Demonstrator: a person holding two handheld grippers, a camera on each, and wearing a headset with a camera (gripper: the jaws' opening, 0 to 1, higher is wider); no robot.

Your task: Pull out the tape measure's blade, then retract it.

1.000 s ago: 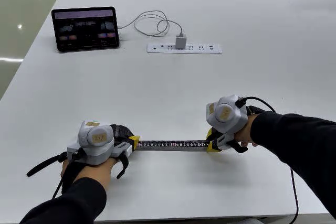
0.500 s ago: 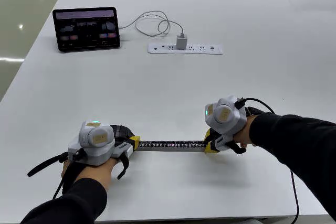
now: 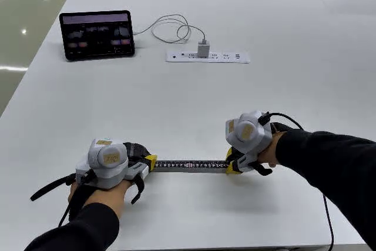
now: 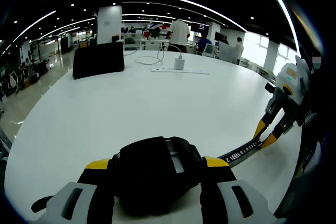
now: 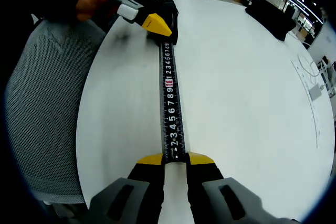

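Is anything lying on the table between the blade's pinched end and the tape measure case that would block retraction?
Nothing visible does. The blade runs along bare table from the right gripper to the tape measure case in the left gripper; the tablet and power strip sit far off.

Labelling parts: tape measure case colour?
The case is black; clearest in left gripper view.

1 white bench (image 3: 247, 104). 1 tape measure (image 4: 157, 169), black-cased, with 1 blade (image 3: 191, 163). 2 tongs: left tongs (image 3: 150, 161), right tongs (image 5: 175, 158). 2 hands: left hand (image 3: 100, 195), right hand (image 3: 271, 151). 1 tablet (image 3: 97, 33). 1 white power strip (image 3: 208, 57). 1 charger (image 3: 203, 47) plugged into it. 1 white cable (image 3: 170, 27), looped. Background people (image 4: 180, 31) in the left gripper view: several, exact number unclear.
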